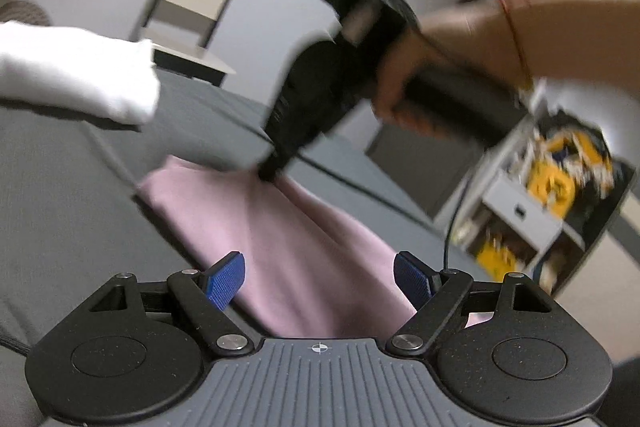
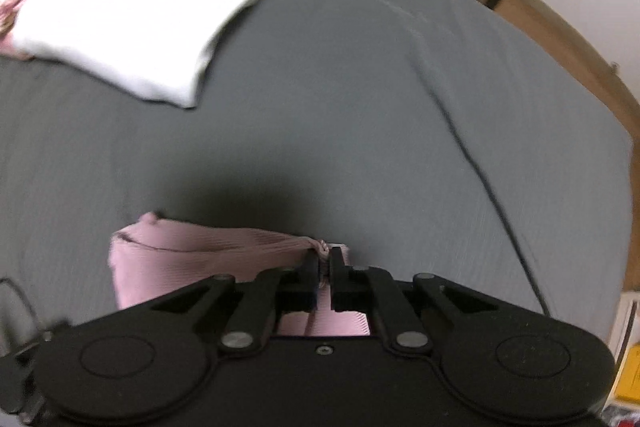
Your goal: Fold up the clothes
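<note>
Pink ribbed garment (image 2: 208, 259) lies folded on the grey bed.

The left gripper (image 1: 319, 283) has a grey ribbed body with a small crosshair mark, black linkage arms with silver pivot screws, and 2 blue textured pads (image 1: 226, 285). The right gripper (image 2: 325, 263) is all black with 2 round housings; a green light glows at its rear. The hand (image 1: 404, 83) gripping it wears a thin red wrist string.

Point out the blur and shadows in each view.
Left wrist view: the right tool and the hand holding it are motion-smeared, the shelf too. Right wrist view: a dark shadow falls on the grey sheet above the pink garment; fisheye bends the edges.
</note>
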`<state>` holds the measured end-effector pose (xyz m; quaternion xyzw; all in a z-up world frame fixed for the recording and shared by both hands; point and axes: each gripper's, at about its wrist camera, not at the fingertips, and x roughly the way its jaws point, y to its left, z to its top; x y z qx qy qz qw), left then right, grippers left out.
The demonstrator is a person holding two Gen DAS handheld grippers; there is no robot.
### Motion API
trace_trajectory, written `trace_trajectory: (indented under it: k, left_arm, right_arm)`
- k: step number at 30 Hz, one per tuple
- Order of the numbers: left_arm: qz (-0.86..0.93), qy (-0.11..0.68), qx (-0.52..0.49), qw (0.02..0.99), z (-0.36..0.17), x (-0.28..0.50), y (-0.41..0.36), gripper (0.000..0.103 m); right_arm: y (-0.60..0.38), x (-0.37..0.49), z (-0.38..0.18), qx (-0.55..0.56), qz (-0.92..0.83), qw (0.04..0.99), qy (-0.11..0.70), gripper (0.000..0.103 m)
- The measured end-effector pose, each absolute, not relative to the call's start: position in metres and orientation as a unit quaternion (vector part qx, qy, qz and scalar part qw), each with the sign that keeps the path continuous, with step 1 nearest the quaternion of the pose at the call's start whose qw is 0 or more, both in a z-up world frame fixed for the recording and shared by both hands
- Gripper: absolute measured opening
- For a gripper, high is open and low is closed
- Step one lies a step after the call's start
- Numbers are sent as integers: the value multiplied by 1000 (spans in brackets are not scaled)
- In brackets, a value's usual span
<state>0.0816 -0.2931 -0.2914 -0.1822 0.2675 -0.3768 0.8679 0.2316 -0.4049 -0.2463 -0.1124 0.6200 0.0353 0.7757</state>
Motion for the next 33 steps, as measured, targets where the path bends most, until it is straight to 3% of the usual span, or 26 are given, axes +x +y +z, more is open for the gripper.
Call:
trace_trajectory:
  k: [1, 2, 4, 5, 9, 15, 19, 20, 26, 29, 33]
  left_arm:
    - [-374, 272, -194, 865, -293, 84, -291, 82]
    - [-371, 276, -206, 862, -294, 86, -289, 82]
    - [-364, 279, -220, 861, -295, 88, -286, 82]
    - [-361, 279, -224, 861, -295, 89, -285, 82]
    - [-351, 274, -219, 868, -296, 89, -285, 82]
    - [-354, 279, -204, 869, -298, 90, -289, 82]
    - [-359, 287, -188, 868, -301, 90, -293, 82]
    - [-360, 292, -188, 866, -303, 92, -294, 82]
    - [-362, 298, -193, 862, -306, 94, -293, 82]
    - [-364, 298, -194, 861, -305, 94, -293, 82]
    - [-365, 297, -195, 860, -304, 93, -292, 82]
  right_arm:
    - [-407, 232, -247, -107, 26, 779, 617, 12]
    - [-410, 231, -246, -91, 24, 782, 616, 26]
    - [-418, 228, -239, -75, 22, 797, 599, 42]
    - [-424, 224, -234, -65, 19, 804, 590, 43]
    - [-450, 210, -215, -21, 21, 817, 576, 42]
    - [-457, 180, -229, -15, 64, 805, 590, 32]
    - [-473, 169, -245, 21, 6, 823, 568, 9]
    - [-479, 167, -247, 33, -25, 827, 561, 8]
    - [-500, 130, -227, 62, -7, 839, 540, 10]
    - [-508, 91, -213, 64, 6, 830, 554, 16]
    - [-517, 36, -211, 50, 23, 814, 578, 16]
